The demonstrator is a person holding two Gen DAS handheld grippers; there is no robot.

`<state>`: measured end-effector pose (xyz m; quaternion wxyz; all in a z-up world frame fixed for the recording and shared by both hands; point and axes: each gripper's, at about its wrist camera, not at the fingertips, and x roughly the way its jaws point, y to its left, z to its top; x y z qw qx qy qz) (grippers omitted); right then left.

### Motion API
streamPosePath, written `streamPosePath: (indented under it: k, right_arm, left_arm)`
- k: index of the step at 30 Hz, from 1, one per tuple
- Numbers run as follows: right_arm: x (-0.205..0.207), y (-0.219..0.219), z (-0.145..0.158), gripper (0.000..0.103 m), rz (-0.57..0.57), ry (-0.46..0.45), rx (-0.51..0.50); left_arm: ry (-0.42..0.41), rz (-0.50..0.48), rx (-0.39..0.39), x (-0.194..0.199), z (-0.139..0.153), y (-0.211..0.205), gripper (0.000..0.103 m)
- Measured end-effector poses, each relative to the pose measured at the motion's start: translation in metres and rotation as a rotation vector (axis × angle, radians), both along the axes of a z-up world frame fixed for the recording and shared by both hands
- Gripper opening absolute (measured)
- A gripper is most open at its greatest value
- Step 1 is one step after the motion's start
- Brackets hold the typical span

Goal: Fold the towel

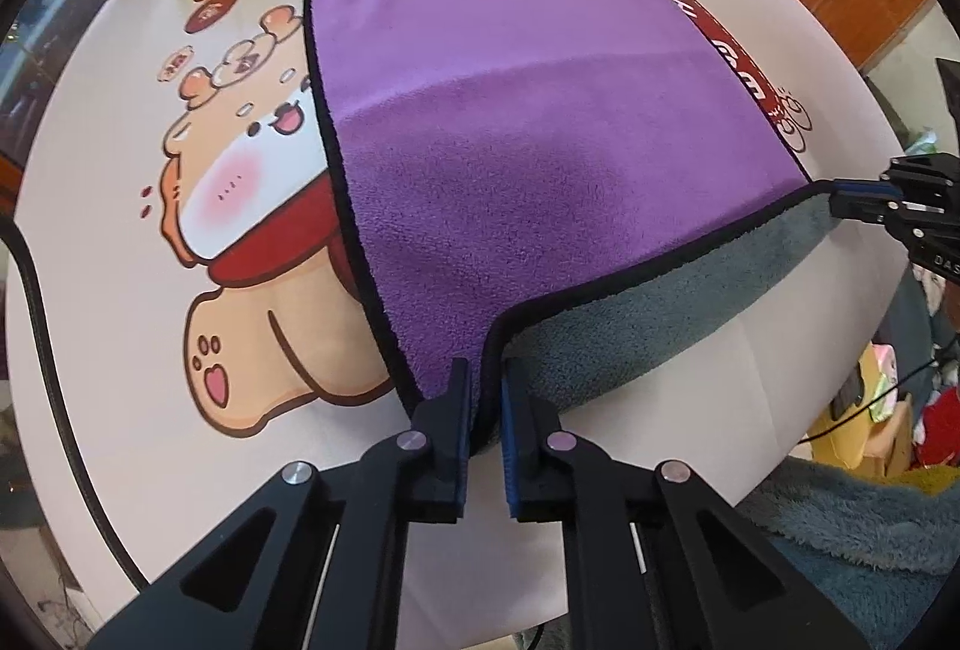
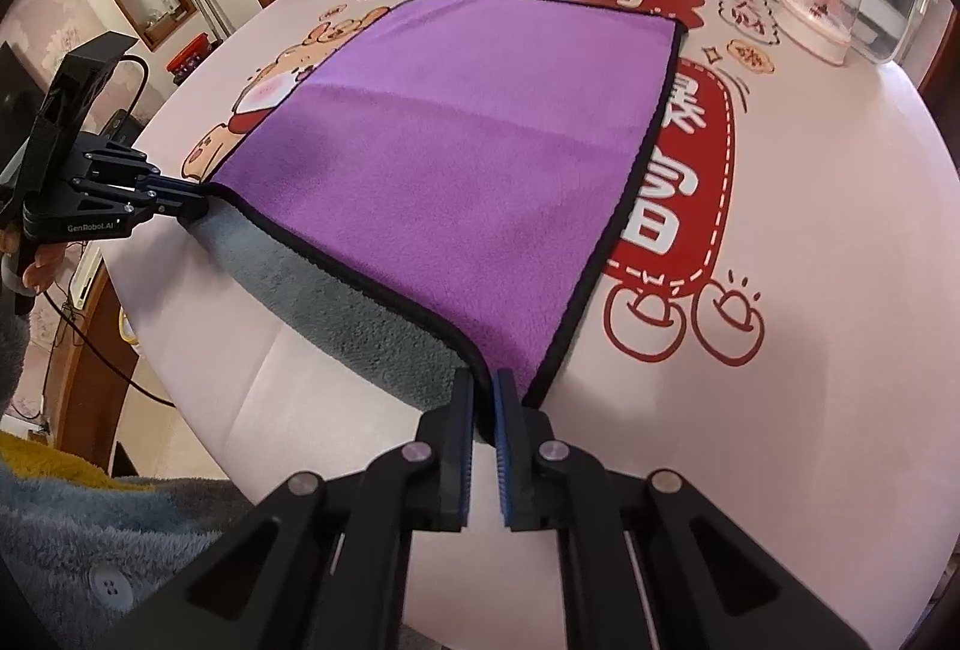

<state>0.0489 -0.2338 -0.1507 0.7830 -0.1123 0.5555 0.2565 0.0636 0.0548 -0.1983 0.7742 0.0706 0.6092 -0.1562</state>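
- Between the fingers of the left gripper (image 1: 485, 404), one near corner of the purple towel (image 1: 528, 134) is pinched and lifted, its grey underside showing.
- Off to that gripper's right, the right gripper (image 2: 485, 404) is clamped on the other near corner.
- Ahead of both grippers, the far half of the towel lies flat on the table (image 2: 840, 242).
- Judged step: first fold just begun; next, both corners likely need carrying forward together, level, to meet the far edge.
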Motion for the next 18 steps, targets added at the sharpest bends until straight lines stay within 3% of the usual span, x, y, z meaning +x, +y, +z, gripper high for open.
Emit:
streamPosePath:
  k: [8,18]
  right_arm:
    - [0.001,0.004,0.023,0.005,-0.010,-0.081,0.002]
    - [0.028,0.001,0.085,0.005,0.000,-0.266,0.053]
  left_arm:
    - [-0.092,0.092,0.060,-0.003,0.027,-0.003,0.006]
    - [-0.246,0.226,0.073,0.010,0.088,-0.001,0.006]
